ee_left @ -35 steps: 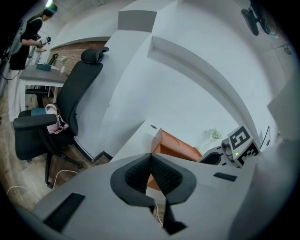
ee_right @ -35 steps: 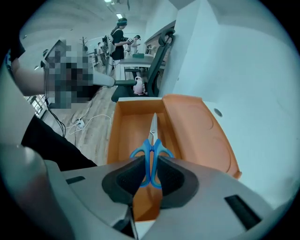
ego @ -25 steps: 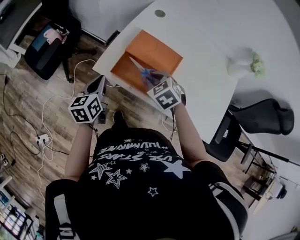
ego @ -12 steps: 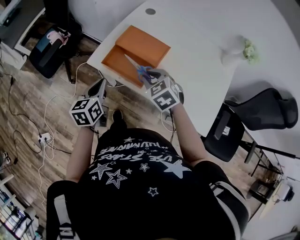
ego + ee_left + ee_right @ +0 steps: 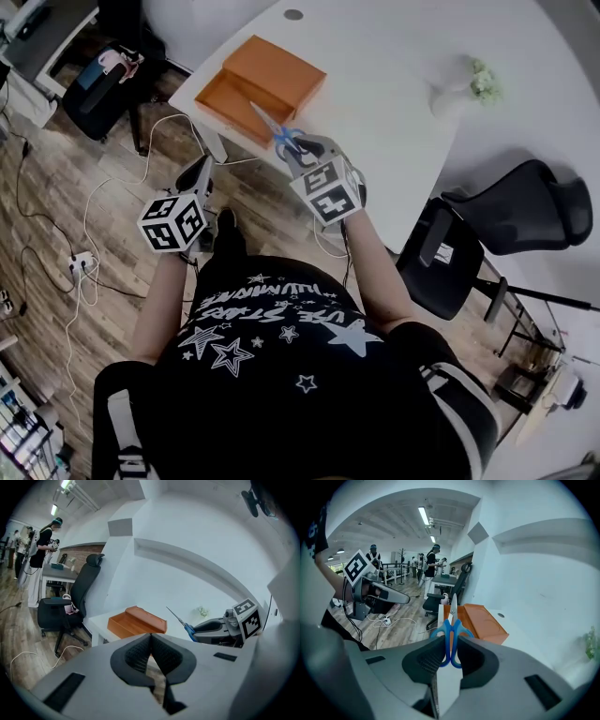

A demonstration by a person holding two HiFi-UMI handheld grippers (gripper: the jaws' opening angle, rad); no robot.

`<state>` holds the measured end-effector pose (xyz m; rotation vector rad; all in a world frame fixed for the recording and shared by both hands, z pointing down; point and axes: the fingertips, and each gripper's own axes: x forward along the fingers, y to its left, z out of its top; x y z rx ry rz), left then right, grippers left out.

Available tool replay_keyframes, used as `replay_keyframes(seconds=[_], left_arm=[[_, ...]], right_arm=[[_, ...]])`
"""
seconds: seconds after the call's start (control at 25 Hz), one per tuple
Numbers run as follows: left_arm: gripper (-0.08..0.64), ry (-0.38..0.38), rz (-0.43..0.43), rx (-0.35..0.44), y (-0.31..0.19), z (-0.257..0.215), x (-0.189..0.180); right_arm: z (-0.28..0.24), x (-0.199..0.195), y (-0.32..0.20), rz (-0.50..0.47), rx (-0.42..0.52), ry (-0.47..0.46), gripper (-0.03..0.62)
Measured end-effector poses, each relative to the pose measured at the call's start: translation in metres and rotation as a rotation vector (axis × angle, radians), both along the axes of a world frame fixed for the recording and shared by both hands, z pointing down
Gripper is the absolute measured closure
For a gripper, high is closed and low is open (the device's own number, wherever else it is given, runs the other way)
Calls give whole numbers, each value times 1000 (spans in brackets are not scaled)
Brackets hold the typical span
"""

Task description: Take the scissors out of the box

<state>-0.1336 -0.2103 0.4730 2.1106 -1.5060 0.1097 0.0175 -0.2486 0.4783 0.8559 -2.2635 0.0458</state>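
Note:
Blue-handled scissors [image 5: 278, 136] are clamped by the handles in my right gripper [image 5: 305, 147], blades pointing away toward the orange box [image 5: 272, 80]. In the right gripper view the scissors [image 5: 451, 632] stand between the pads, tip up, with the open box [image 5: 480, 620] behind them on the white table [image 5: 394, 112]. My left gripper [image 5: 201, 171] hangs off the table's near corner over the floor, shut and empty. The left gripper view shows its jaws meeting [image 5: 150, 641], the box [image 5: 136, 623] ahead, and the scissors [image 5: 180, 622] to the right in the right gripper [image 5: 213, 626].
A small plant in a white pot [image 5: 469, 86] stands far right on the table. Black office chairs [image 5: 511, 220] are at the right and upper left [image 5: 94, 89]. Cables and a power strip [image 5: 80, 262] lie on the wooden floor. People stand in the background [image 5: 429, 564].
Both grippers have drawn back from the box toward my body. The scissors came along in the right gripper, rising from over the box to in front of it.

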Motion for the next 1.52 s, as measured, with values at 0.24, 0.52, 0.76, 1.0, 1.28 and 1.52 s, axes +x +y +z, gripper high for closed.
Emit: replay_keyframes(seconds=[0.24,0.52,0.76,1.0,1.28,1.52], left_arm=[[541,2,-32,13,51,-4,20],[541,-2,-67,23,93,-7,44],[541,2,-79,20,115,-5,59],[541,5,-76,19,128,-2,74],[541,-2,-76,17,138,-3,83],[541,3,-86,15,149,0,84]], right_arm=[[2,25,51,-3,-7,-33,488],[2,52,90,-21,3,-61,488],[9,68,113,-15,-11,-81,488],[17,81,129,-11,-41,-116,488],[23,92,141,-16,-32,-85,488],[31,94,153,-27,-42,-68,488]])
